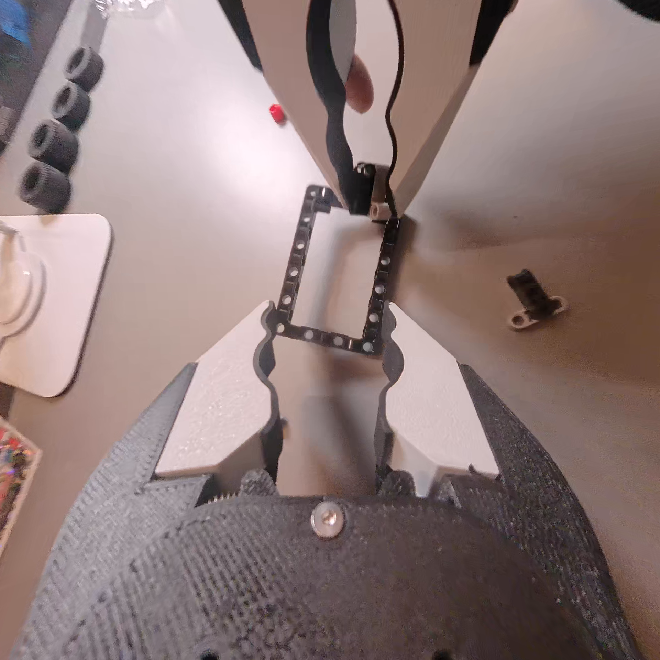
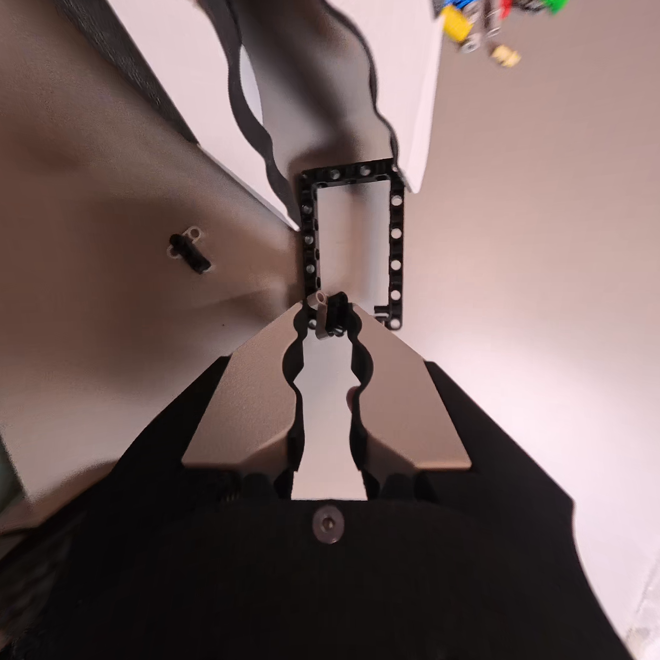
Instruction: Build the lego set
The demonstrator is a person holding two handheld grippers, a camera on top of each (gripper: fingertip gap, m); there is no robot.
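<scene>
- Frame (image 1: 335,282) between the left jaws: black, dotted with round holes.
- Small piece (image 2: 326,316) in the right jaws: grey and black.
- Four tyres (image 1: 59,128) far left of the left jaws: dark grey.
- Bench (image 1: 535,178): plain beige.

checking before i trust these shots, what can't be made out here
- Left wrist view: how the small grey and black piece meets the black frame, hidden by the right gripper.
- Right wrist view: coloured pieces, blurred and cut by the top edge.
- Left wrist view: clear item, cut by the left edge.
</scene>
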